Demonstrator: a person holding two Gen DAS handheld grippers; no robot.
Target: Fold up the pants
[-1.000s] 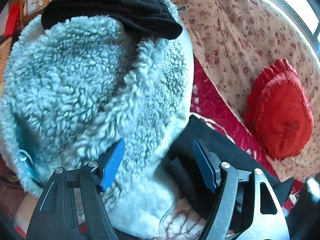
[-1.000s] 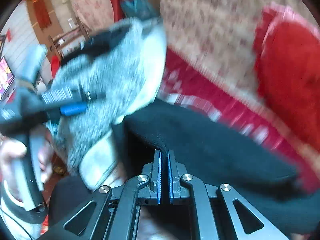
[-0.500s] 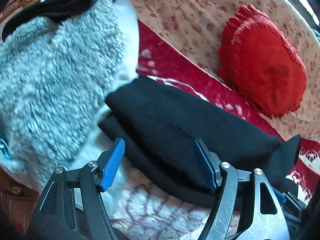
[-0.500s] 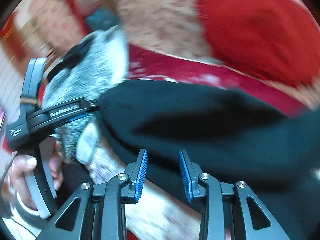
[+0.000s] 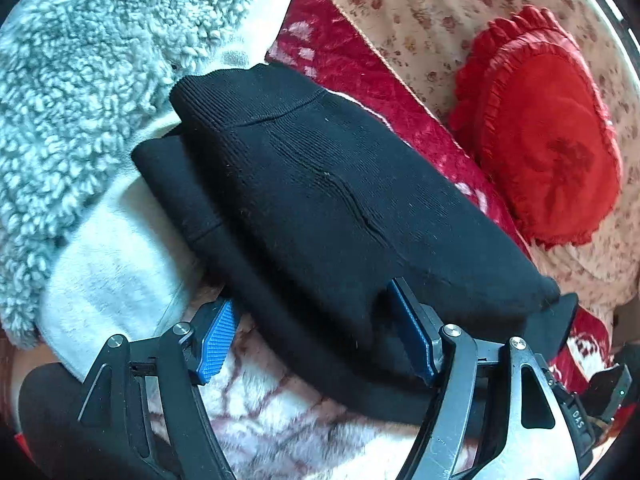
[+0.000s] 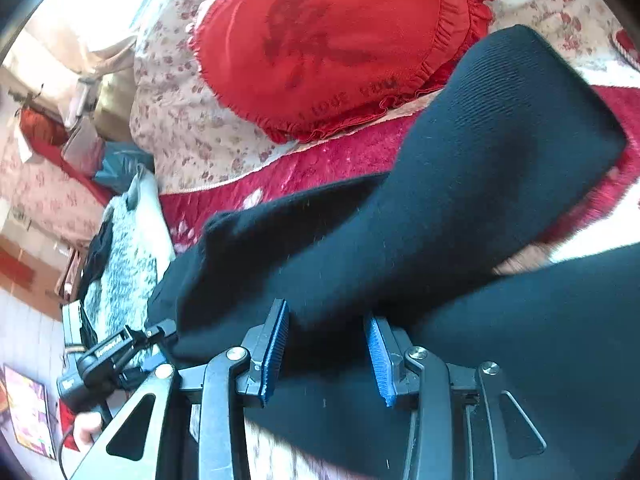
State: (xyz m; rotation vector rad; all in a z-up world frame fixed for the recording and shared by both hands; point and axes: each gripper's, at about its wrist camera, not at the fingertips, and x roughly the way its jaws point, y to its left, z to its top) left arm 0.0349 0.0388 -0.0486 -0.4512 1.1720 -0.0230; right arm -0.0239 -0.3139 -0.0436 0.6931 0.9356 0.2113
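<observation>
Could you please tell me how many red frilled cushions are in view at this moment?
1. The red frilled cushion leans on the floral sofa back, behind the black pants; the right wrist view shows the same one. Others may lie outside both views.

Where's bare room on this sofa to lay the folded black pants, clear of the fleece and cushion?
Free: the dark red plush throw strip between the black knit pants and the red frilled heart cushion, and the pale fuzzy blanket near the left hand-held gripper. Crowded: the grey-blue fleece garment fills the left side.
</observation>
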